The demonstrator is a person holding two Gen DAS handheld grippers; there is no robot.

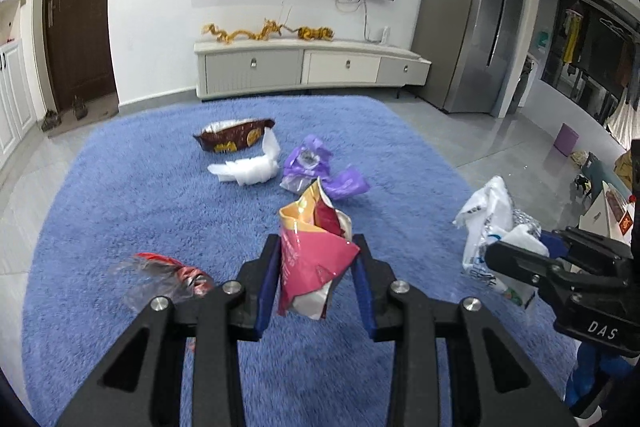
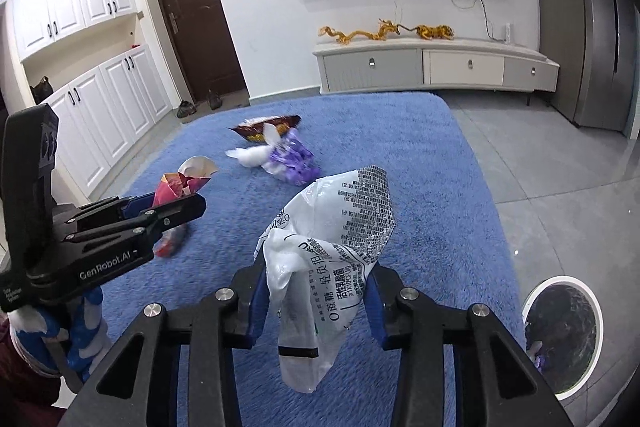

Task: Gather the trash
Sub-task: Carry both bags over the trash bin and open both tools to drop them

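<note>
Pink in play: the left tool (image 1: 316,267) has its jaws clamped on a crumpled pink snack bag (image 1: 312,259), lifted clear of the blue rug (image 1: 140,195).
White in play: the right tool (image 2: 316,299) pinches a white printed wrapper (image 2: 332,251), which hangs between the blue pads, also off the rug.
Bin: white-rimmed round bin (image 2: 564,335) sits at about four o'clock in the right wrist view, on the grey floor just beside the rug's edge; something purple seems to lie inside already, though it is too dark to be sure.
Progress: roughly mid-task by my reckoning — two pieces are in hand but not dropped yet.
Left on the rug, at twelve o'clock from the left tool: brown snack bag (image 1: 234,139), one.
Beside it: white plastic scrap (image 1: 250,169), one.
Next along, at one o'clock: purple wrapper (image 1: 316,173), one crumpled cluster, possibly two pieces, hard to tell.
At nine o'clock, near the left tool: red and clear wrapper (image 1: 168,277), one, blurred.
Count: two pieces held, four piles waiting.
Next call: carry both loads to the bin, then return for the rest.
</note>
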